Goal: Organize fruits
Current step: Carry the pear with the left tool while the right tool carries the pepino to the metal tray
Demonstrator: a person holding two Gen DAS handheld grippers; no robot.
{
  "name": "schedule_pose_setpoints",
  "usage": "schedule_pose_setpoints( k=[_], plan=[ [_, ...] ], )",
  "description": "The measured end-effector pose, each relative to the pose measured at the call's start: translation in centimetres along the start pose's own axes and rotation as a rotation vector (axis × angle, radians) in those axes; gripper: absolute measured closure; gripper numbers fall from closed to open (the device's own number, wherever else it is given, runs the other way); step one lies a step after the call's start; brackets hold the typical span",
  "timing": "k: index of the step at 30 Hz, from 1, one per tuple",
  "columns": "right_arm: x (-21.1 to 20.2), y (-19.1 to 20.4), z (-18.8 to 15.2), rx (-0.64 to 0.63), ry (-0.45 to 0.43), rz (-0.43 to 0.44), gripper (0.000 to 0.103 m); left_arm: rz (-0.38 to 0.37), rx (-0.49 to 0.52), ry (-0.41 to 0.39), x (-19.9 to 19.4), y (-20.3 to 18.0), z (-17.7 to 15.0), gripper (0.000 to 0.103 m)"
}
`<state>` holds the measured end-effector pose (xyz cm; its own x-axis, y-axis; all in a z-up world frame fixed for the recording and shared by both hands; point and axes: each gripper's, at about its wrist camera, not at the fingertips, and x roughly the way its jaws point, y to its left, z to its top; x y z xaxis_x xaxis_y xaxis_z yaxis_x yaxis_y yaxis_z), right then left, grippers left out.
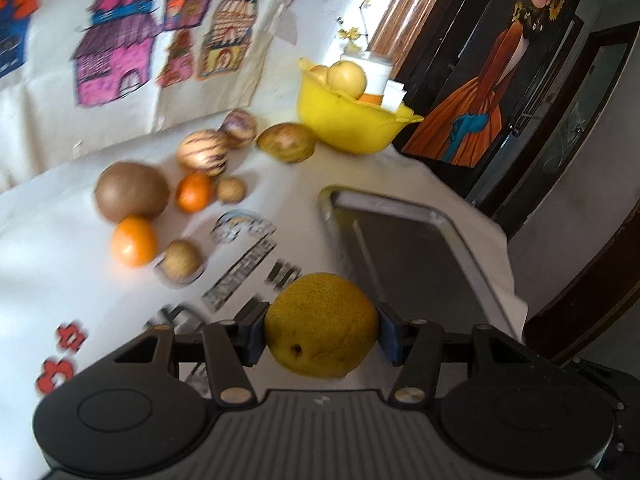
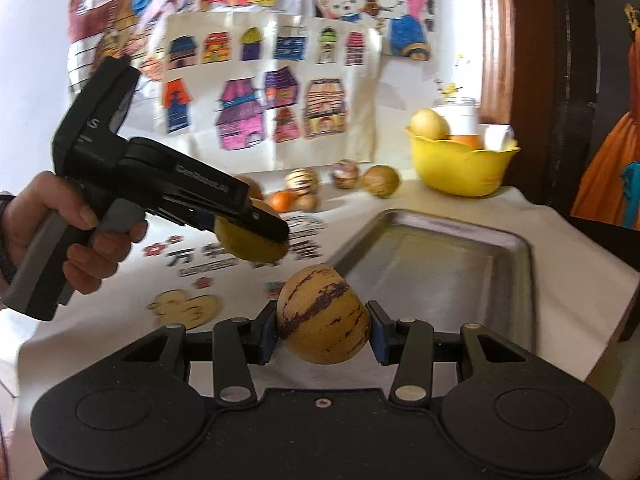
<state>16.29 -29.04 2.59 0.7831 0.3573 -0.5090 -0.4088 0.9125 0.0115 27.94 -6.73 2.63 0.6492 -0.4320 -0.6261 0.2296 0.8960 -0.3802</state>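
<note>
Left claw (image 1: pixel 320 330): we've got it closed on a yellow pear (image 1: pixel 322 324), held above the surface (image 1: pixel 60 280) just off the near-left corner of the tray (image 1: pixel 452 220). Pear skin dull yellow w/ fine brown speckles, roundish, one dark spot low down.

Right claw (image 2: pixel 322 326): clamped on a striped melon (image 2: pixel 323 316), held over the surface right at the tray's near edge. Tan, smooth, egg-shaped, broken purple streaks.

Tray: bare metal, rectangular, rounded corners, raised rim; sits toward the surface's right edge. No fruit in it yet.

Yellow bowl (image 1: pixel 348 120): plastic, wavy rim, back-right corner; holds a pale round fruit plus something orange, rest hidden.

Loose fruit, back-left of tray: brown fuzzy-looking round one (image 1: pixel 131 191), two oranges (image 1: pixel 134 241) (image 1: pixel 194 192), two small tan ones (image 1: pixel 182 260) (image 1: pixel 231 189), two more striped melons (image 1: pixel 203 149) (image 1: pixel 239 126), one greenish-brown oval (image 1: pixel 287 142) beside the bowl.

Surface cover: white cloth w/ printed characters and cartoon bits, draped over edges.

Progress, our read: early. Two pieces in hand, nothing on the tray, approx eight loose. Which container takes which fruit we can't tell; tray looks the likely drop for both.

Blur: left view smeared, so textures there are approx.
</note>
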Motion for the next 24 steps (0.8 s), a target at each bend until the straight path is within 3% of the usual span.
schedule_pose_setpoints(
  k=[6,15,24],
  plan=[
    [1.7,-5.2,1.5,0.028,0.011,-0.062,0.056,-0.025,0.02,-0.022,3.1,-2.4,2.7,0.044],
    [7.5,-12.4,4.0,-0.015,0.082,-0.149,0.056,-0.035,0.063,-0.013,9.3,-5.0,6.4,0.044],
    [12.4,-15.4,5.0,-0.045,0.092,-0.157,0.056,-0.031,0.083,0.017,14.1,-6.1,7.7,0.044]
  ],
)
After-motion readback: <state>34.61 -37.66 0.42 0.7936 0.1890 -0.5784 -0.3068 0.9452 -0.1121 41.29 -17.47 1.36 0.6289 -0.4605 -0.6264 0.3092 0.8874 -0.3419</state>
